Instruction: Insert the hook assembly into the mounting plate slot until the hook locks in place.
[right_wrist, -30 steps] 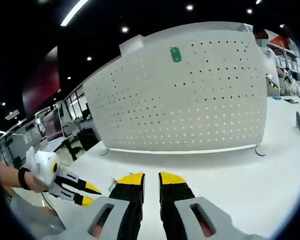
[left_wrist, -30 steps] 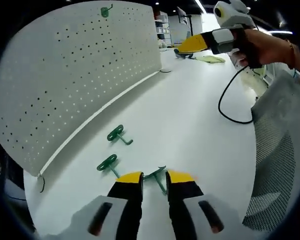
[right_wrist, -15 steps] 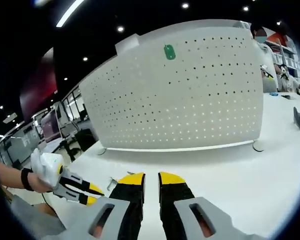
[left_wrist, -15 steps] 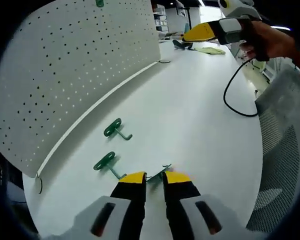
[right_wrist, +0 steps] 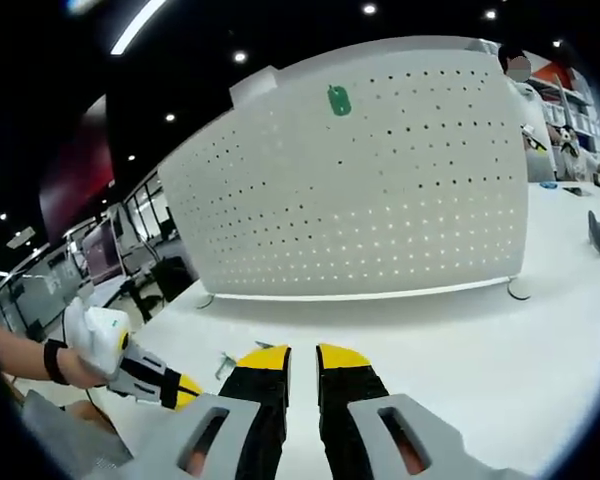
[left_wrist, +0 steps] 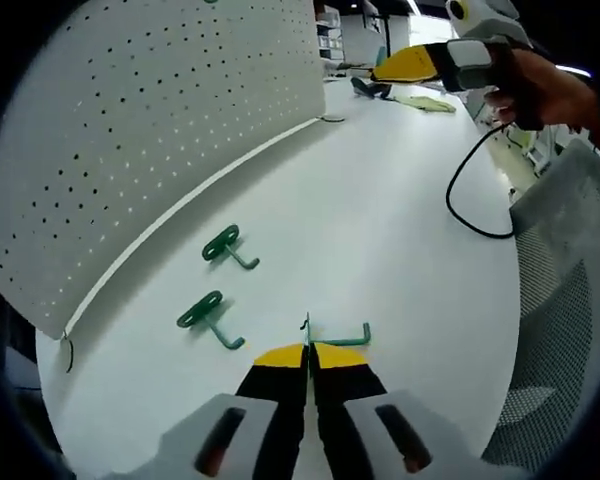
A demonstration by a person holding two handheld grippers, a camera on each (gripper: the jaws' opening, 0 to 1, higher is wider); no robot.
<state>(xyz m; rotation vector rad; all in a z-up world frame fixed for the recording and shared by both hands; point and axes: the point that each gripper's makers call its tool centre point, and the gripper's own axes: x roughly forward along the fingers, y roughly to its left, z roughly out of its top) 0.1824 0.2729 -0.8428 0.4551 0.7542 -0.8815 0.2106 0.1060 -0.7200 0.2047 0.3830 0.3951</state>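
Note:
A white pegboard mounting plate (left_wrist: 160, 130) stands along the table's left side. Two green hooks (left_wrist: 223, 245) (left_wrist: 202, 313) lie flat on the white table (left_wrist: 380, 230) in front of it. My left gripper (left_wrist: 308, 352) is shut on a third green hook (left_wrist: 338, 333), whose wire arm sticks out to the right just above the table. In the right gripper view the pegboard (right_wrist: 400, 210) faces me with one green hook (right_wrist: 338, 100) mounted near its top. My right gripper (right_wrist: 302, 357) hovers above the table, jaws slightly apart and empty.
A hand (left_wrist: 555, 90) holds the right gripper (left_wrist: 415, 64) high at the far right, its black cable (left_wrist: 460, 205) trailing onto the table. A grey mesh chair (left_wrist: 565, 320) borders the right edge. The left gripper (right_wrist: 170, 388) appears low left in the right gripper view.
My left gripper's jaws have closed from open onto the third green hook, which has turned so its arm points right. The right gripper has stayed almost still.

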